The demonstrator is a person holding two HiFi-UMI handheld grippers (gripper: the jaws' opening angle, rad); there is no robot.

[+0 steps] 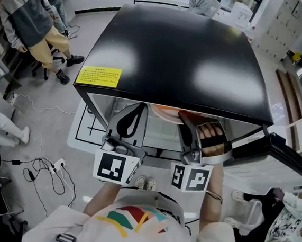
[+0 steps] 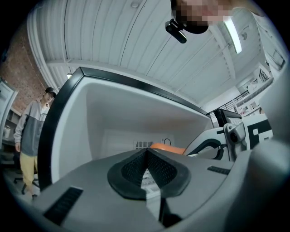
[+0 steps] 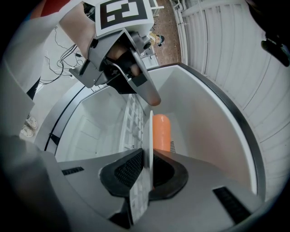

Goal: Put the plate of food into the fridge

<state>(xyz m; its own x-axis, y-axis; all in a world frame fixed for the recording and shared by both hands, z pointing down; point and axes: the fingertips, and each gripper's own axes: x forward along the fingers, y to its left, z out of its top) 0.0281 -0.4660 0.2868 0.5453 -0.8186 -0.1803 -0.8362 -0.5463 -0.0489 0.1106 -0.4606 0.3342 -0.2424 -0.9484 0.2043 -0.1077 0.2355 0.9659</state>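
Grip first: right gripper (image 3: 147, 159) jaws pinch the plate (image 3: 150, 129) by its rim just inside the fridge (image 1: 179, 51), left gripper (image 2: 146, 153) jaws pressed together, seemingly empty, alongside, so hold it level lest the orange food (image 3: 161, 131) rolls, then lower it gently onto the shelf (image 3: 130, 118) beneath.

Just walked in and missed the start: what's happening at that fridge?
A person with a gripper in each hand stands at the open fridge. The right gripper is clamped on the rim of a white plate carrying orange food, already inside the fridge's white compartment. The left gripper, jaws together, points in beside the plate. Whether the plate rests on a shelf yet isn't clear.
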